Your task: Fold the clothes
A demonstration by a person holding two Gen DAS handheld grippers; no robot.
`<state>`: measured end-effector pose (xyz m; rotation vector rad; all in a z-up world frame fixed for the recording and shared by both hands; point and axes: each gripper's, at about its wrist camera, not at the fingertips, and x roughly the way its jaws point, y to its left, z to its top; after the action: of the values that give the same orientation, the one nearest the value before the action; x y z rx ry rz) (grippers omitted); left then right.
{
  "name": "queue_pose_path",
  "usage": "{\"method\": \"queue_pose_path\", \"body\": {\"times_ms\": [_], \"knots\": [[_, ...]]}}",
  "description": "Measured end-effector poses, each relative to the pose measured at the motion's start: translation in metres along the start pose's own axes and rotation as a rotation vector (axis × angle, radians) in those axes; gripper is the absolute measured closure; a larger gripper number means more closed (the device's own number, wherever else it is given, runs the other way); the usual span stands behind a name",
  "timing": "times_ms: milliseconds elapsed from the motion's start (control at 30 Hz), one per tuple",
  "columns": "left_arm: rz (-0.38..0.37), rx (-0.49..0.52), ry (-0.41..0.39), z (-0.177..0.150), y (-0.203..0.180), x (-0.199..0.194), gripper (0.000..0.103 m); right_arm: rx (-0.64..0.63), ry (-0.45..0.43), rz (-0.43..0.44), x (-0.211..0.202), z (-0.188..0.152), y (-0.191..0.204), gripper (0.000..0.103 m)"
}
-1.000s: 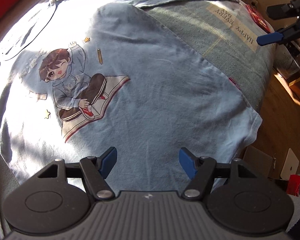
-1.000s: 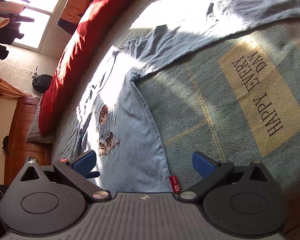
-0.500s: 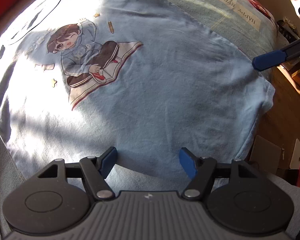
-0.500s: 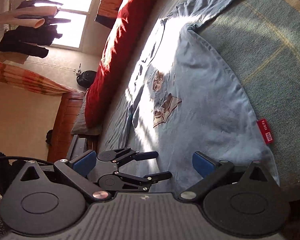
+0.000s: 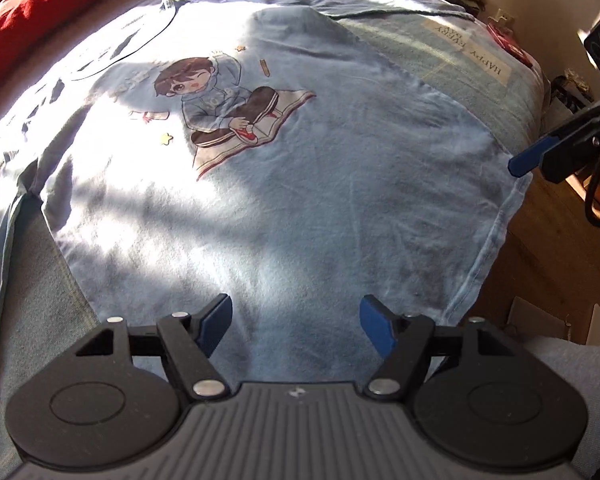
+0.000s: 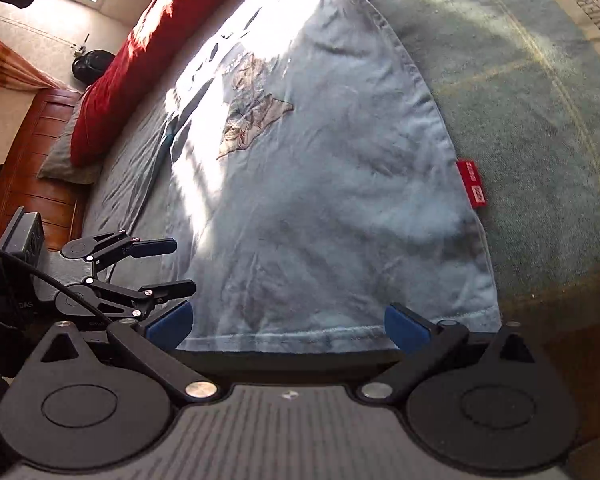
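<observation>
Both hand-held grippers nearer T-shirt (image 5: pixel 300 200) hem

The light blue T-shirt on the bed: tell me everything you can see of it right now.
The light blue T-shirt lies spread flat, print up, on a teal blanket. It looks like soft, lightly wrinkled cotton, with a cartoon boy sitting on a book, a red side-seam tag and a stitched hem at the bed's edge. Sunlight patches cross it. Neither gripper grips it.

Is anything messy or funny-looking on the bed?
A little. The blue T-shirt is not fully flat: one sleeve is folded across near the collar, and its bottom corner hangs over the bed's edge. Nothing looks torn or spilled.
</observation>
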<state>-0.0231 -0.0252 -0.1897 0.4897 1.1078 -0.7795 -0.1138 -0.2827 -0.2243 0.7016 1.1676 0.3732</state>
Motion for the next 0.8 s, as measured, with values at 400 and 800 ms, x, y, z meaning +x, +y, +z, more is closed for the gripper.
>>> {"method": "queue_pose_path", "body": {"times_ms": [400,800], "knots": [[0.007,-0.139,0.040,-0.040,0.024,0.005,0.032,-0.041,0.036,-0.113,0.025,0.026,-0.018,0.000],[0.146,-0.232,-0.298,0.067,0.114,0.032,0.032,-0.136,-0.181,-0.106,0.022,0.144,0.024,0.000]]}}
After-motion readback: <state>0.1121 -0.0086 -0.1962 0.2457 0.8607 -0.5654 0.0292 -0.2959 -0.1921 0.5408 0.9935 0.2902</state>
